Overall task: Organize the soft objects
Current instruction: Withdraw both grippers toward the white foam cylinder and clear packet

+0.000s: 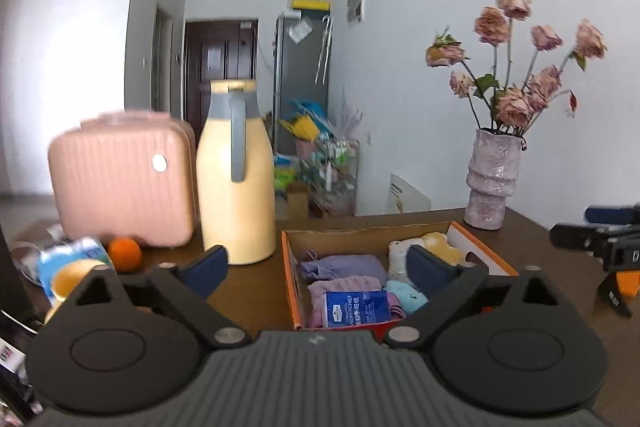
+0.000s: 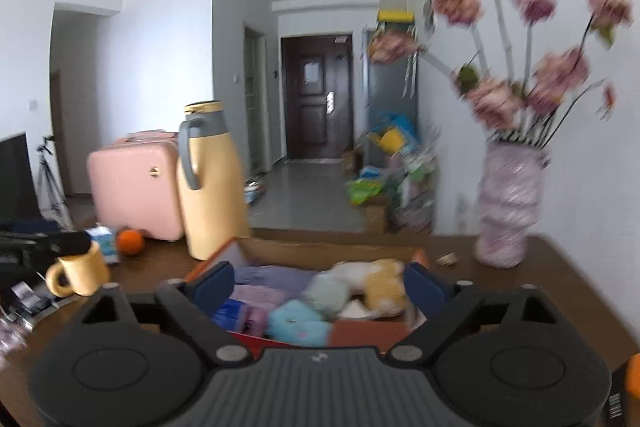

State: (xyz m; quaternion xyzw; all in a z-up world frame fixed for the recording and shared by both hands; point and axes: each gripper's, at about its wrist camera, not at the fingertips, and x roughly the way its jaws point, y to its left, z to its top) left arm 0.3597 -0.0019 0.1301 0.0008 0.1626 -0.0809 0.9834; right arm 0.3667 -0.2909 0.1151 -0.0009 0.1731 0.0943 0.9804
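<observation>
Left gripper and right gripper: fingers spread wide, nothing between them. Soft objects lie packed in the cardboard box. Risk: vase at box's 1 o'clock, flask at 10 o'clock; a careless sweep could topple either.

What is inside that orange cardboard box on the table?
The orange cardboard box holds folded purple cloths, a blue tissue packet, a light-blue plush and a yellow-and-white plush. Anything beneath them is hidden.

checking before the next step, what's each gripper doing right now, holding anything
left gripper: open, nothing between its fingers, above the box.
right gripper: open, holding nothing, soft items lie in the box below.
</observation>
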